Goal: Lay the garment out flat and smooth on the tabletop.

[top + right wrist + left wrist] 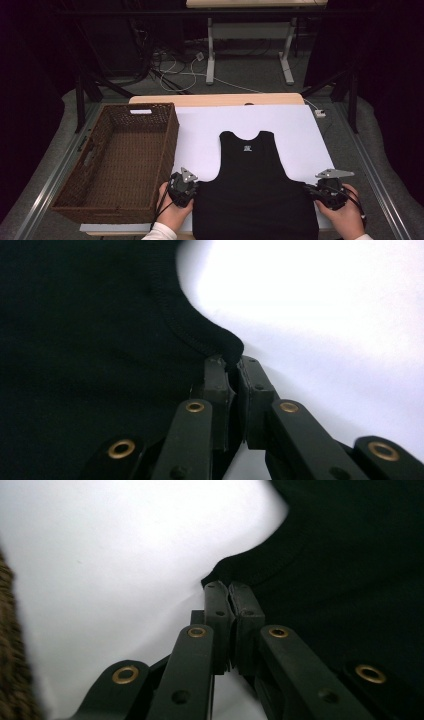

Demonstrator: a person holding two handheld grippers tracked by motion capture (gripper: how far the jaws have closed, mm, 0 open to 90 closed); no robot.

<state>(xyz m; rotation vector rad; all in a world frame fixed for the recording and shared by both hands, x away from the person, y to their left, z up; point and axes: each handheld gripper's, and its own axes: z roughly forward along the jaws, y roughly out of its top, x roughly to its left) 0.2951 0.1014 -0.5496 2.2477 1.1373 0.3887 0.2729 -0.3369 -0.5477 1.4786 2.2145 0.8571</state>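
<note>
A black tank top (255, 185) lies flat, neck away from me, on a white sheet (200, 130) over the table. My left gripper (196, 185) sits at the top's left underarm corner. In the left gripper view its jaws (230, 587) are together, pinching the hem corner of the tank top (350, 555). My right gripper (308, 188) is at the right underarm corner. In the right gripper view its jaws (230, 361) clamp a small bulge of the stitched edge of the tank top (75, 340). A hand holds each gripper near the table's front edge.
A dark brown wicker basket (165, 150) stands with nothing in it on the left of the table, close beside the left gripper. The sheet lies bare beyond the top's shoulders. A second table's legs (210, 55) and cables lie on the floor behind.
</note>
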